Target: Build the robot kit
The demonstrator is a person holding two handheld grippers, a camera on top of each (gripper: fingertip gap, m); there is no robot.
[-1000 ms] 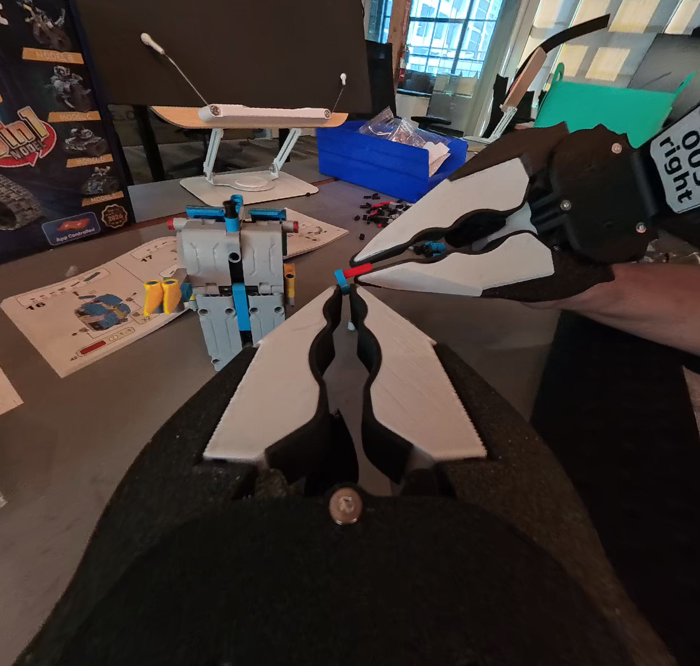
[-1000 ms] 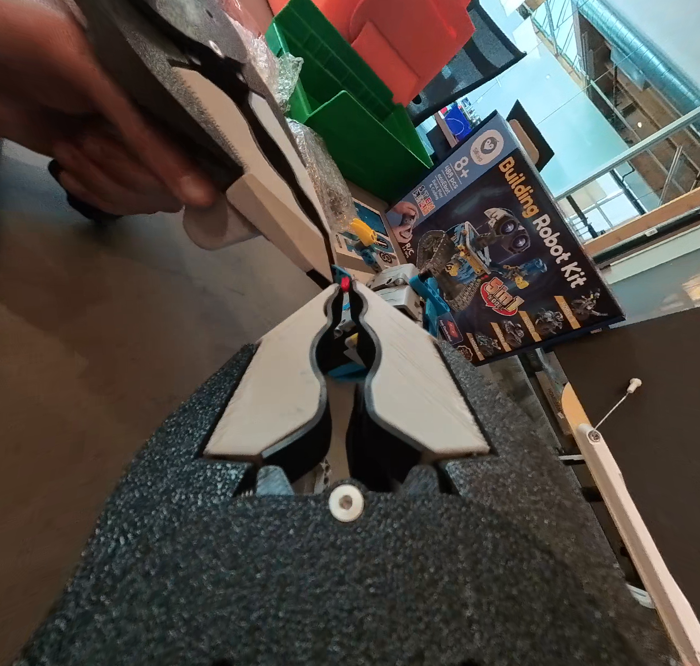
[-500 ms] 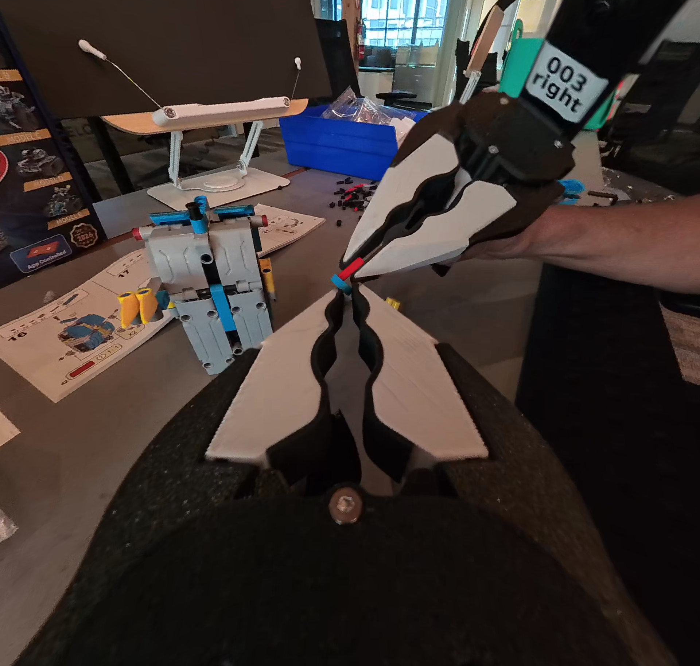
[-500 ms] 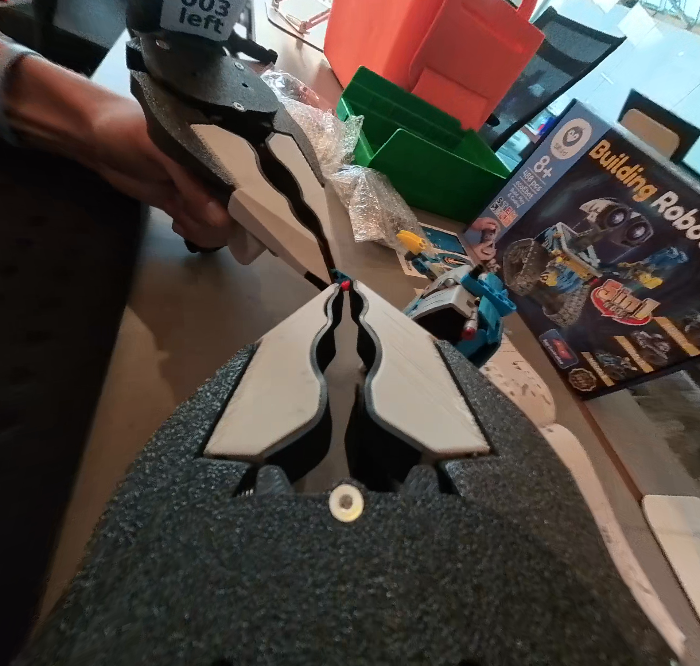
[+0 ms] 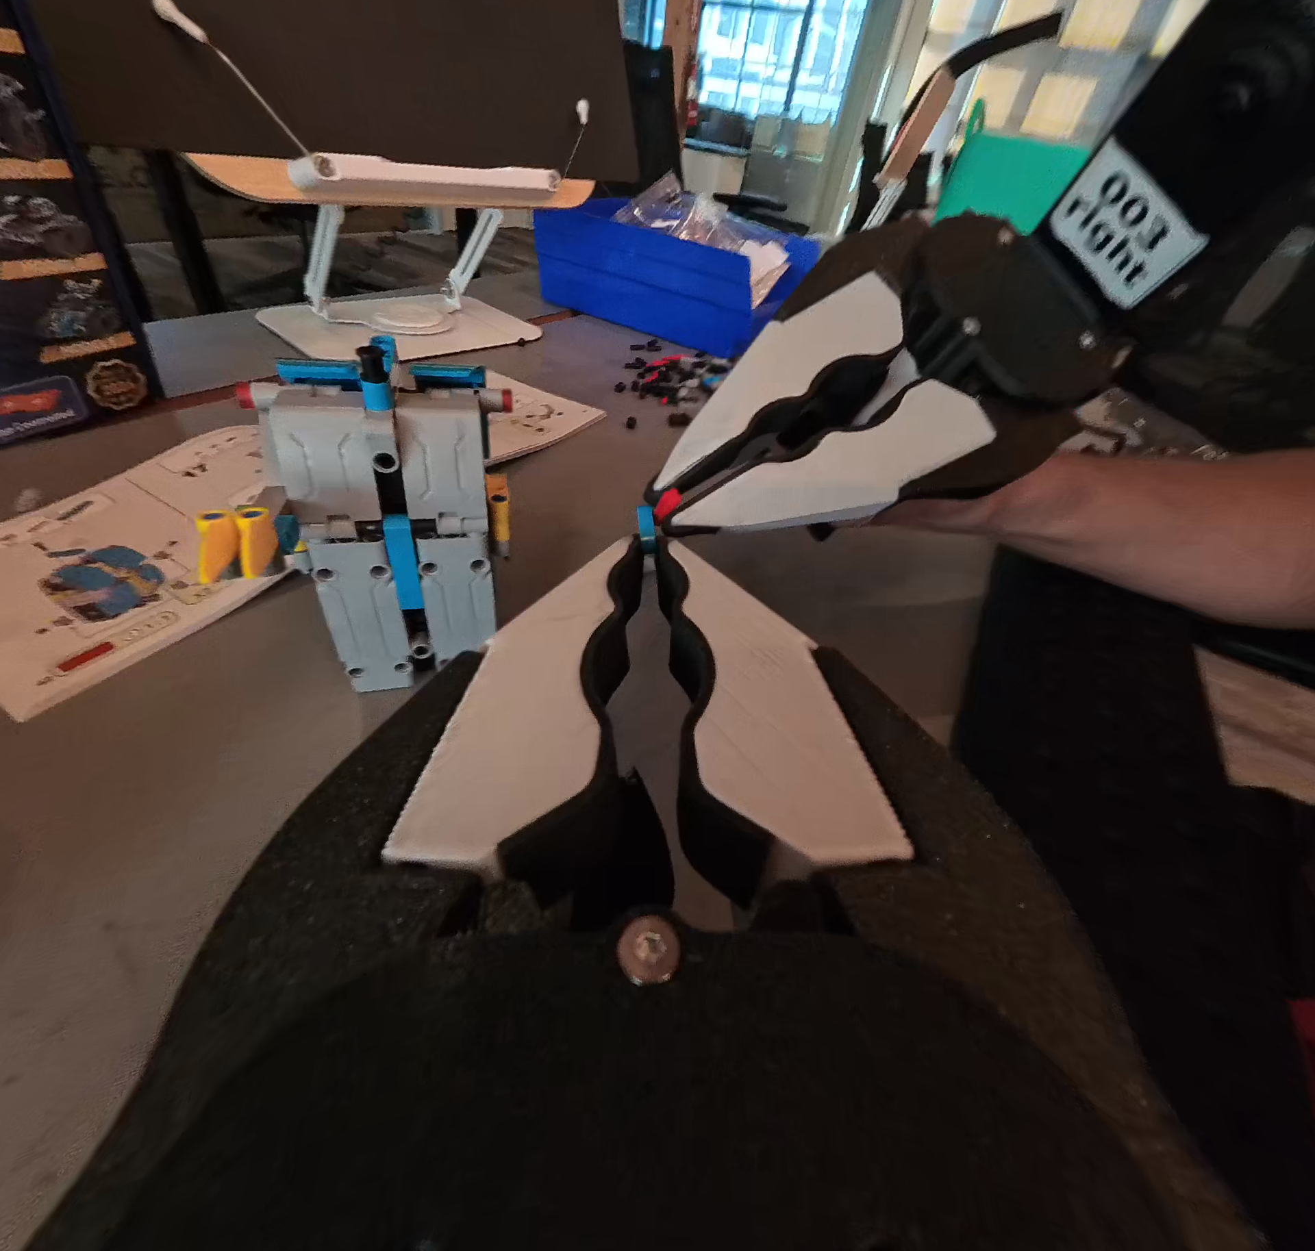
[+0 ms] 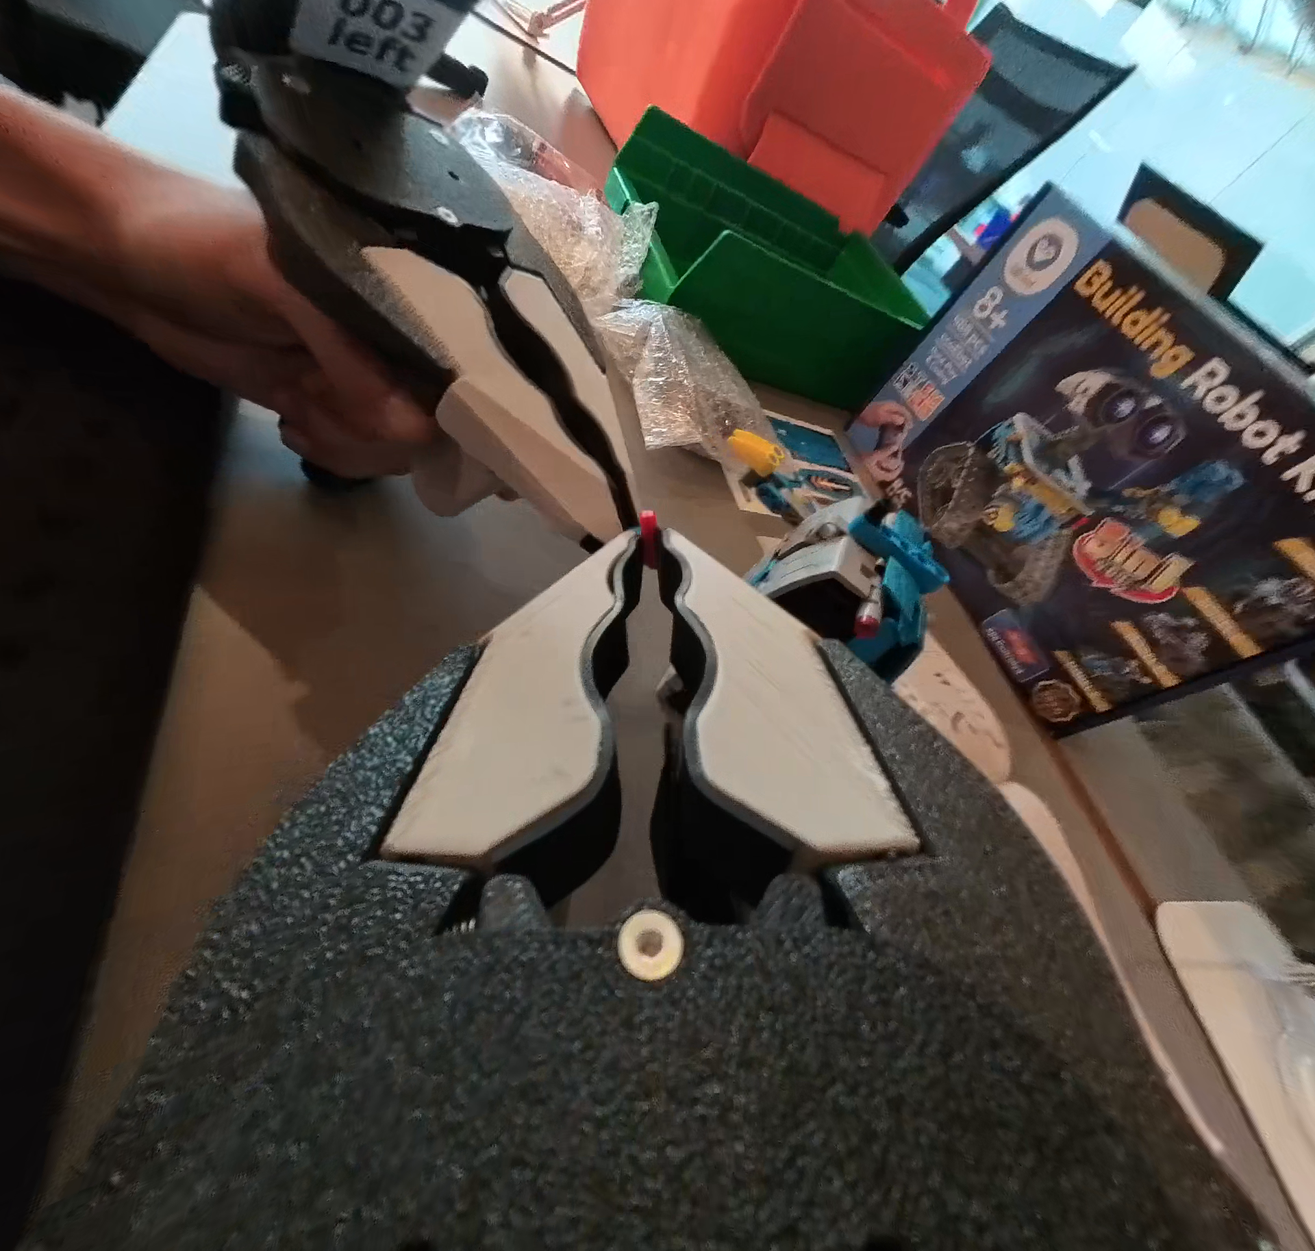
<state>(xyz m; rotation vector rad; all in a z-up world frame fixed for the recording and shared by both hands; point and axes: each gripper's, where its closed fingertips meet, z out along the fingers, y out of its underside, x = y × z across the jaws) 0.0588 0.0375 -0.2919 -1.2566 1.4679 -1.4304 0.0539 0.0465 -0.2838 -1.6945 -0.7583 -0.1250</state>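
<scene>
**Two grippers meet tip to tip over the table**

The left gripper [image 5: 646, 549] pinches a small blue piece [image 5: 645, 524] at its fingertips. The right gripper [image 5: 663, 505], coming from the right, clamps a red pin [image 5: 667, 505] that touches the blue piece. To the left, a grey-and-blue brick model [image 5: 384, 505] stands upright on the grey table [image 5: 178, 754], beside instruction sheets [image 5: 85, 576]. A blue bin [image 5: 640, 278] sits farther back.

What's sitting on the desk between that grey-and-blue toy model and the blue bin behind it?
In the left wrist view, an open instruction sheet lies between the grey-and-blue model and the blue bin, plus scattered small parts.
</scene>
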